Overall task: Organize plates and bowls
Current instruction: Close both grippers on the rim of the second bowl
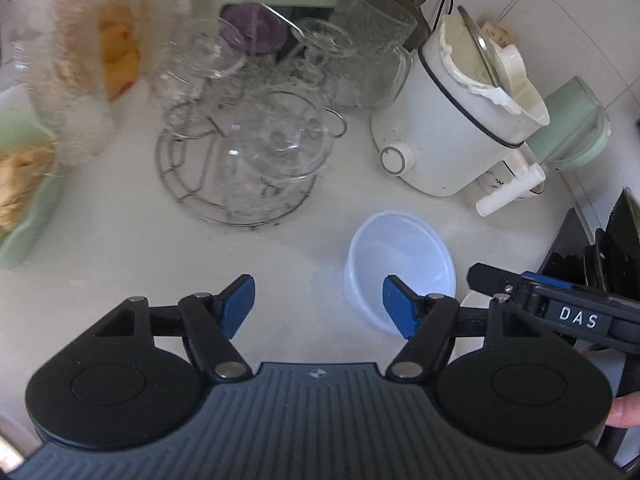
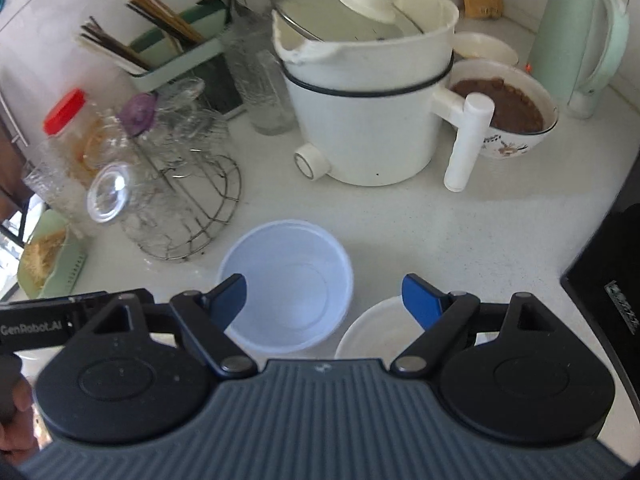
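White tabletop (image 2: pixel 400 216) crowded with glassware. At lower centre of the right view sits a pale blue plastic bowl (image 2: pixel 286 284), a white bowl (image 2: pixel 372 332) beside it. Both tools, left (image 1: pixel 318 306) and right (image 2: pixel 324 300), hover spread, empty. Bowl looks light, slippery; grip its rim.

A white speckled countertop (image 2: pixel 460 236) meets a white tiled wall (image 1: pixel 560 8), lit by soft, even daylight.
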`<state>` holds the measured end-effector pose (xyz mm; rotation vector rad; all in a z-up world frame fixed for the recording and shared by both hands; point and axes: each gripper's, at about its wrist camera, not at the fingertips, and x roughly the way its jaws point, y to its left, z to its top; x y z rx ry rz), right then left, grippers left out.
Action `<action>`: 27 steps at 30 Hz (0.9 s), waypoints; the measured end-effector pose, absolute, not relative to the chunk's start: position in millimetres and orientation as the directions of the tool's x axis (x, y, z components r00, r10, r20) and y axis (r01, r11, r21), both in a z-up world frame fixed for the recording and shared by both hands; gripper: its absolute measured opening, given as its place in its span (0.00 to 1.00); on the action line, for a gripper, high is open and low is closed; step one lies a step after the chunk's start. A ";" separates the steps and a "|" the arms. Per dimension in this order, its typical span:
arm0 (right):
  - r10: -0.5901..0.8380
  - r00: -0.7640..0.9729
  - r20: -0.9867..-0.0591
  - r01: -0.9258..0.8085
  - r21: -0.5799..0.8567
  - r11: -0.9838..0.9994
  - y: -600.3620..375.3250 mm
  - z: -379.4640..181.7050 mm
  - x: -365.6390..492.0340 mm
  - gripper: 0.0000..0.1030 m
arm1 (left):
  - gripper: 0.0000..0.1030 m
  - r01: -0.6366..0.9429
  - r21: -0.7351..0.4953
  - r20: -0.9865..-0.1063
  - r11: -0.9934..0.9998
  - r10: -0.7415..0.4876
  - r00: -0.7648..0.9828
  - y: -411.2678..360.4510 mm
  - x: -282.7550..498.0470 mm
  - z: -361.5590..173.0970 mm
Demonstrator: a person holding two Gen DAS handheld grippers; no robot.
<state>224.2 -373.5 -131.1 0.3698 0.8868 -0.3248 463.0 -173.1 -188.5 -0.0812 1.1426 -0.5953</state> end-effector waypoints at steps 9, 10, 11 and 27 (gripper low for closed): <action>-0.049 0.555 -0.830 0.401 0.216 0.890 -399.0 -159.8 244.8 0.73 | 0.71 0.403 -0.363 -0.855 0.840 -0.472 0.214 -217.5 479.3 -214.6; -0.040 0.552 -0.833 0.399 0.222 0.890 -400.6 -162.0 245.9 0.73 | 0.70 0.403 -0.361 -0.859 0.841 -0.468 0.208 -220.7 480.0 -216.8; -0.037 0.550 -0.835 0.397 0.223 0.890 -401.1 -164.1 246.4 0.72 | 0.68 0.405 -0.358 -0.862 0.842 -0.464 0.203 -223.3 480.4 -218.8; -0.011 0.497 -0.868 0.438 0.240 0.866 -408.8 -187.3 254.3 0.27 | 0.16 0.399 -0.369 -0.877 0.840 -0.456 0.149 -238.6 486.4 -235.8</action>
